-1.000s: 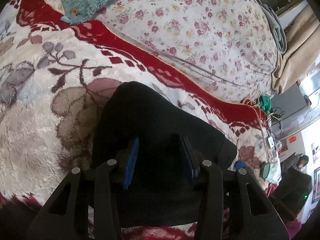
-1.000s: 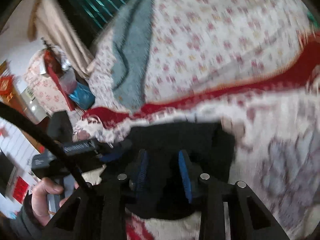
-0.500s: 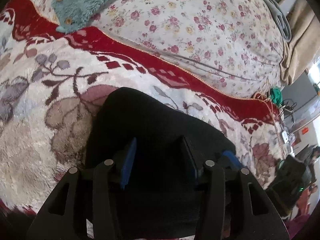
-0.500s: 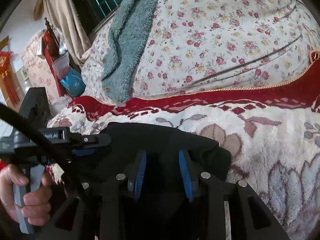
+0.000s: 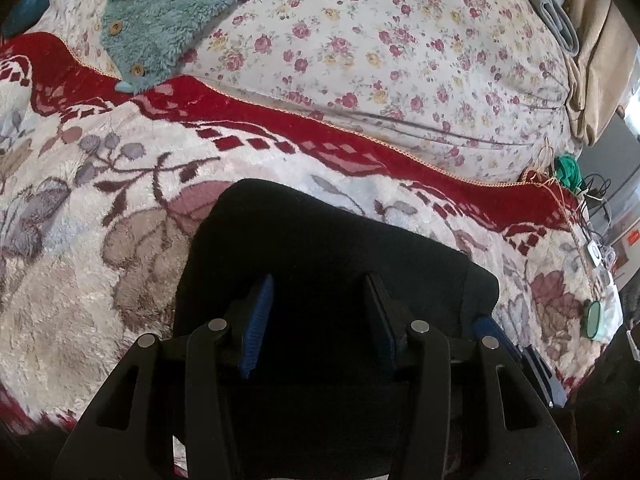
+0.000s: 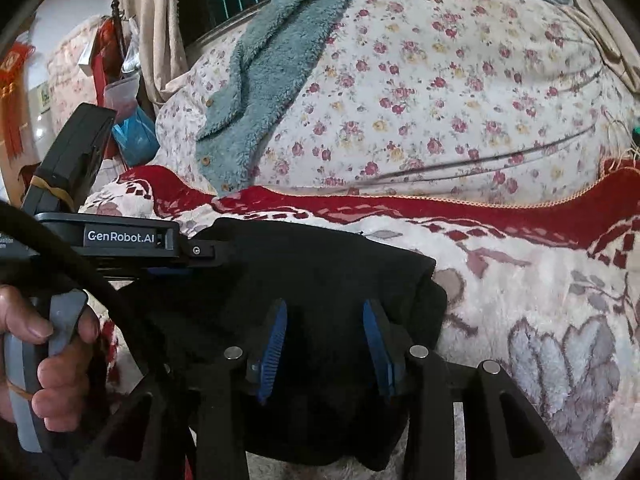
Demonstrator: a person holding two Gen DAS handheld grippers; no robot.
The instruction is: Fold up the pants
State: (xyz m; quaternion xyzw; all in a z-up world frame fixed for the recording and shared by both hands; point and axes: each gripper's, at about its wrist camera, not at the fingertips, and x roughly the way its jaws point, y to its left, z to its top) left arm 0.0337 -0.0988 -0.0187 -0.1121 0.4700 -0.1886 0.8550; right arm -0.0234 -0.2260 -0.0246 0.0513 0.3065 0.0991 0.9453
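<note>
Evidently nearing the end of the job: setting down the black pants (image 5: 320, 240) as a compact, several-layered bundle on the plush cream-and-red blanket (image 5: 100, 280) of a bed, near its front edge and well short of the flowered quilt (image 5: 400, 60) heaped behind. Working from the near side with the left gripper (image 5: 318, 284) angled down over the left part of the bundle, pads held apart with dark cloth between them, though too dark there to tell whether pinching or merely hovering. Matching that on the other side with the right gripper (image 6: 324, 308), just widened, pads standing off the cloth with the black fold lying loose between them, apparently to let the top layer settle flat rather than drag it back up. Keeping both tools side by side over the same near edge, most likely so as to lay the fold evenly and stop one corner from slipping. Gripping the grey handle of the left tool firmly with the left hand (image 6: 44, 356), cable looping across in front. Leaving a teal fleece garment (image 5: 168, 20) with wooden buttons draped over the quilt, apart from the bundle and out of the way. Still showing a rounded right-hand corner and a slightly bulging top layer on the pants, so perhaps calling for a last press or a tidy of the edges before counting as finished.
</note>
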